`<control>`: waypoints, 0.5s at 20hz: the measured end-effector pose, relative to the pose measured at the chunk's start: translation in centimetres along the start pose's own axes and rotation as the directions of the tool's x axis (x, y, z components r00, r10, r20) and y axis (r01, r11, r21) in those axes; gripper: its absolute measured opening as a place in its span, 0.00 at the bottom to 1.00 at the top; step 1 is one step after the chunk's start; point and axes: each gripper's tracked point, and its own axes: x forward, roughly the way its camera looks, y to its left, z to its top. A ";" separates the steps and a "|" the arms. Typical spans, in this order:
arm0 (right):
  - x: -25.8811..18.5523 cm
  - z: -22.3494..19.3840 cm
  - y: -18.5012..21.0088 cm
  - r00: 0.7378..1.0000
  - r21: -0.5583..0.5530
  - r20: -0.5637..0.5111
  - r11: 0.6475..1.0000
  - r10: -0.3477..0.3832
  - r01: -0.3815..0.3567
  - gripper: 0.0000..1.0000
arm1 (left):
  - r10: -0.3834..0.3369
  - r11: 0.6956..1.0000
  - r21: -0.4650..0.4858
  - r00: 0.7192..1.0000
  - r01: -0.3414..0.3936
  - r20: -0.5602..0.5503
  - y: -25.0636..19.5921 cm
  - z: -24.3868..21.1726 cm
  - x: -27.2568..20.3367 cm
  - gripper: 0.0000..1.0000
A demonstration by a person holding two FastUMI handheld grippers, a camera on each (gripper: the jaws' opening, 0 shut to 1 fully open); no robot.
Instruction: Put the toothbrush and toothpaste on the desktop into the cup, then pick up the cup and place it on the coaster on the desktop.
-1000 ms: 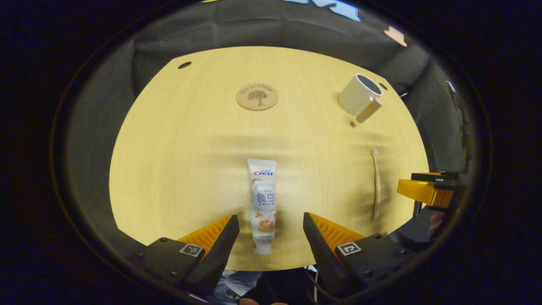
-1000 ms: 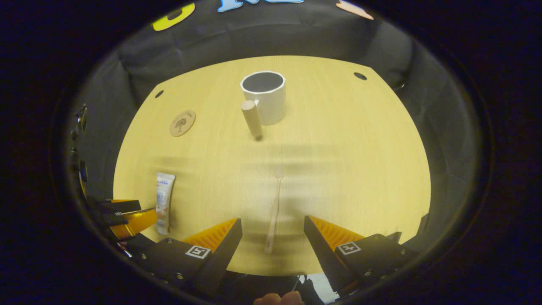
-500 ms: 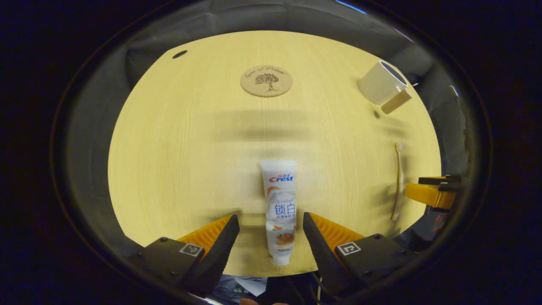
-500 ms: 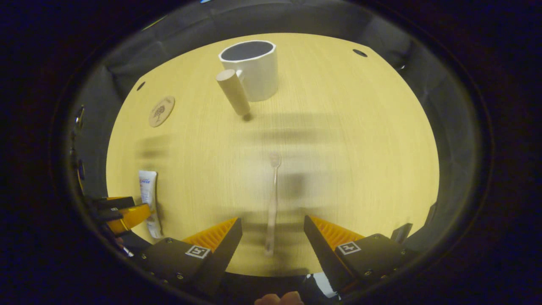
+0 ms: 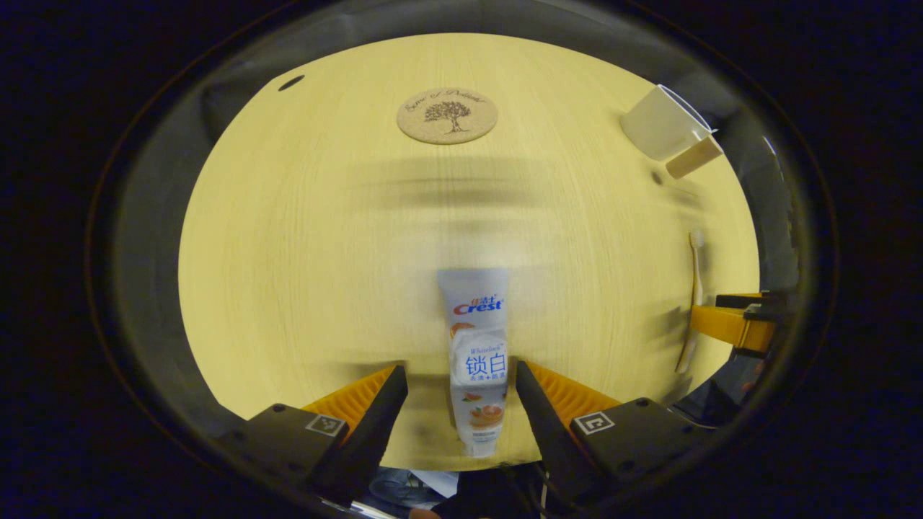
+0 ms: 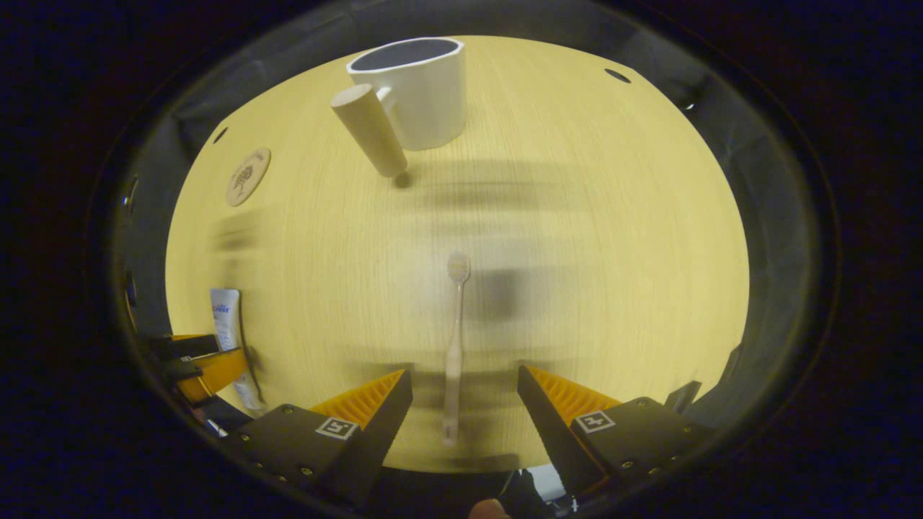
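Toothpaste (image 5: 476,360) is lying flat on the desk (image 5: 303,238) with its lower half sitting between the jaws of the left gripper (image 5: 461,393), which are spread wide and not touching it. Same story on the other side: toothbrush (image 6: 454,346) is lying with its handle end between the parted jaws of the right gripper (image 6: 465,393), nothing clamped yet.

Using the cup (image 6: 422,90) as the landmark: the brush is lying well in front of it, head pointing toward it, and the coaster (image 6: 248,176) is sitting well off to the cup's left. In the left gripper view the coaster (image 5: 447,115) is far beyond the tube's flat end.

If I'm judging this right, both hands are lining up their pickups. Tips: the tube is sitting a bit closer to the right finger, so I'd center it before squeezing. For the brush, get low, since it's thin and flat and could slip out. Grab near the handle end so it's dropping into the cup cleanly.

Hard to see: the tube's cap end is getting lost at the desk edge, the brush handle is blurry, and I can't tell how close either set of fingertips is to the desk.
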 end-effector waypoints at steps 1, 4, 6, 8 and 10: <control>0.3 0.0 0.0 1.000 0.000 -0.005 1.000 0.000 0.000 0.93 | 0.000 1.000 -0.002 1.000 0.000 -0.004 -0.1 0.0 0.1 0.98; 0.6 0.0 0.1 1.000 -0.002 -0.019 1.000 0.000 0.000 0.93 | 0.002 1.000 -0.013 1.000 -0.003 -0.017 0.0 0.0 0.5 0.96; 1.0 0.0 0.2 1.000 -0.007 -0.031 1.000 0.000 -0.001 0.89 | 0.002 1.000 -0.019 1.000 -0.002 -0.024 -0.1 -0.1 0.7 0.98; 1.5 0.0 0.2 0.999 0.002 -0.035 1.000 -0.004 0.004 0.87 | 0.002 1.000 -0.019 1.000 -0.003 -0.031 -0.2 -0.2 0.9 0.95; 1.6 -0.1 -0.4 0.999 0.004 -0.044 1.000 -0.030 0.030 0.77 | 0.002 1.000 -0.018 0.999 -0.002 -0.036 -0.3 -0.3 1.1 0.92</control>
